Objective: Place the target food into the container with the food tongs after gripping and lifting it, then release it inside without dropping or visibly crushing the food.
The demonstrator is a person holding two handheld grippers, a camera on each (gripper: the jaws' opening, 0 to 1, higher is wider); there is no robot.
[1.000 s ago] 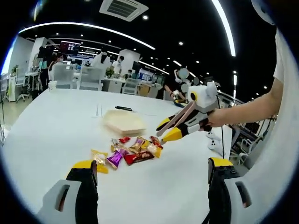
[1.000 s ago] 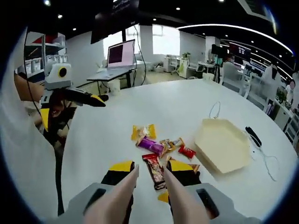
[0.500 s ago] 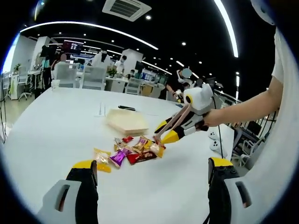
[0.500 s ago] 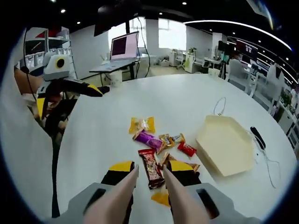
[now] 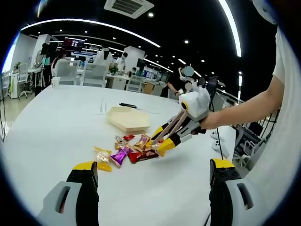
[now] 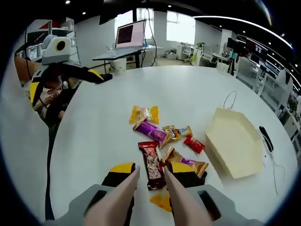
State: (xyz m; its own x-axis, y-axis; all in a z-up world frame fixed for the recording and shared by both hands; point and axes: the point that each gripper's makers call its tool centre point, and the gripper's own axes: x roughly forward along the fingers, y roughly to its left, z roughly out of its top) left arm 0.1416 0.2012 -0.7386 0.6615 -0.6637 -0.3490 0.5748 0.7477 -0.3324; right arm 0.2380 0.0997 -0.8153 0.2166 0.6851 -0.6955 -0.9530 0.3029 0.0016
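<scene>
Tongs (image 6: 149,181), clamped in my right gripper (image 6: 151,175) with tips parted, straddle the red candy bar (image 6: 152,165) on the bench (image 6: 94,136) near the hexagonal container (image 6: 235,143), while my left gripper (image 5: 153,176) idles wide open.

Candy wrappers (image 6: 153,162): printed in red, purple, yellow and orange, lower middle of the right gripper view, but the lettering is too small and blurred to read.
Laptop screen (image 6: 130,34): lit pinkish at the upper middle of the right gripper view; nothing on it can be read.
Wall display (image 5: 74,44): glowing at the upper left of the left gripper view; its content is a blur.
Readable text overall: none, no brand, number or sign comes through clearly.
</scene>
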